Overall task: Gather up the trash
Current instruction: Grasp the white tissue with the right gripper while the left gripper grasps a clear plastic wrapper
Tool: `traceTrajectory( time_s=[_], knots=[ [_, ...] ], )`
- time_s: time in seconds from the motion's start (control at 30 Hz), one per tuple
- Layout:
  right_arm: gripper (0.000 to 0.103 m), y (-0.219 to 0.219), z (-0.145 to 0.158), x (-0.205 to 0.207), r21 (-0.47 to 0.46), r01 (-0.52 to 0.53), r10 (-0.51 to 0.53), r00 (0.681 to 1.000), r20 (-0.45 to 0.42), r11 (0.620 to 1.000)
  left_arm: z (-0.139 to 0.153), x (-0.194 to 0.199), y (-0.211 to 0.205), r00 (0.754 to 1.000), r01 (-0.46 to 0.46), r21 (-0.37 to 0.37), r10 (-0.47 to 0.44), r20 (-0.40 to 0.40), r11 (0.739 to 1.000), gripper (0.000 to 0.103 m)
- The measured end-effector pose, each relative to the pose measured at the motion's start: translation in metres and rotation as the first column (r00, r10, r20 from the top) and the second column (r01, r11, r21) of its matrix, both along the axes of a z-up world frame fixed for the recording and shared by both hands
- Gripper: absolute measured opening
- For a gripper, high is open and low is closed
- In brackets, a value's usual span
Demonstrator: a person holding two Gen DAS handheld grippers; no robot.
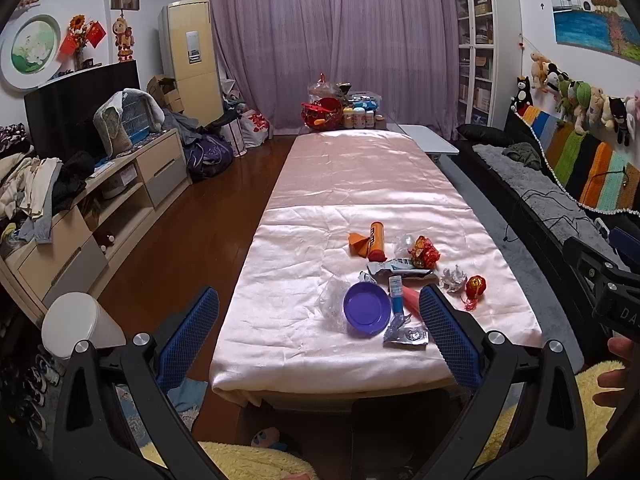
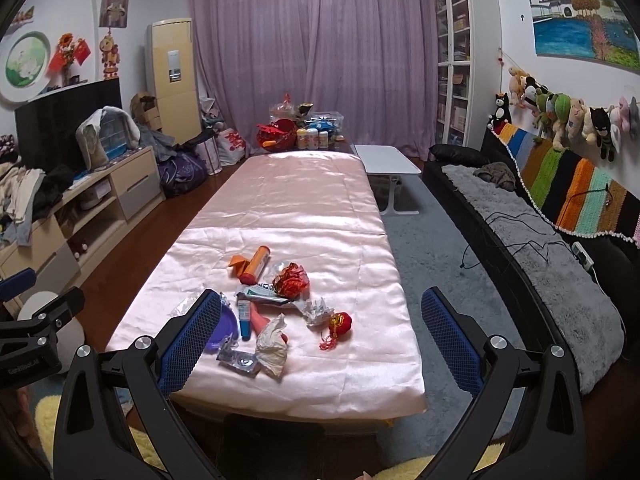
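1. Left gripper (image 1: pixel 319 334) hangs spread wide, holding nothing, above the near edge of the surface (image 1: pixel 360 176).
2. Right gripper (image 2: pixel 320 336) likewise spread, unladen.
3. Trash — crumpled tissue (image 2: pixel 273 345), foil wrapper (image 2: pixel 239 360), orange tube (image 2: pixel 255 264) — lies clustered beside a purple bowl (image 1: pixel 366 308).

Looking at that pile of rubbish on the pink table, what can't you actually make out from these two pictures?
- Purple dish: right wrist view, mostly hidden behind the right claw's finger.
- Crumpled tissue: absent from the left wrist view, behind the left claw's finger.
- Print on the silver wrapper: too small to read in both views.
- White bin: left wrist view, its lower part is cut off by the claw.
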State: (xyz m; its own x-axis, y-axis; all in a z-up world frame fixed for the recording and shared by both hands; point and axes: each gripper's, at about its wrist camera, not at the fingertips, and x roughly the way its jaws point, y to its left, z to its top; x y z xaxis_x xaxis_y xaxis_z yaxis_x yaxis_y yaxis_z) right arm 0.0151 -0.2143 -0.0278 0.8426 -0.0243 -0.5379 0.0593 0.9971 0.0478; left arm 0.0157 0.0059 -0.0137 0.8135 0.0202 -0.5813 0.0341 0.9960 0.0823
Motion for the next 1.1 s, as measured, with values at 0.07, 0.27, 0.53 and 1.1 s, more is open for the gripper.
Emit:
traceTrajectory(
  time_s=[0.07, 0.27, 0.53, 1.1],
  knots=[
    [0.100, 0.000, -0.010, 0.008, 0.002, -0.009, 0.009, 0.999, -0.031, 1.000, -0.011, 0.005, 0.002, 1.000, -0.004, 0.008, 0.004, -0.018, 1.000, 0.095],
    [0.100, 0.013, -0.042, 0.024, -0.037, -0.091, 0.087, 0.990, -0.111, 0.995, -0.049, 0.021, 0.002, 0.996, 0.016, 0.062, -0.011, -0.092, 0.998, 0.094],
    [0.100, 0.008, -0.090, 0.046, 0.052, -0.090, 0.100, 0.964, -0.246, 0.995, -0.100, 0.046, 0.020, 0.973, 0.020, 0.009, -0.017, -0.230, 1.000, 0.089],
    [0.054, 0.027, -0.151, 0.105, 0.198, -0.193, 0.253, 0.902, -0.351, 0.961, -0.139, 0.084, -0.004, 0.920, 0.158, -0.076, -0.175, -0.350, 0.985, 0.077]
  ],
)
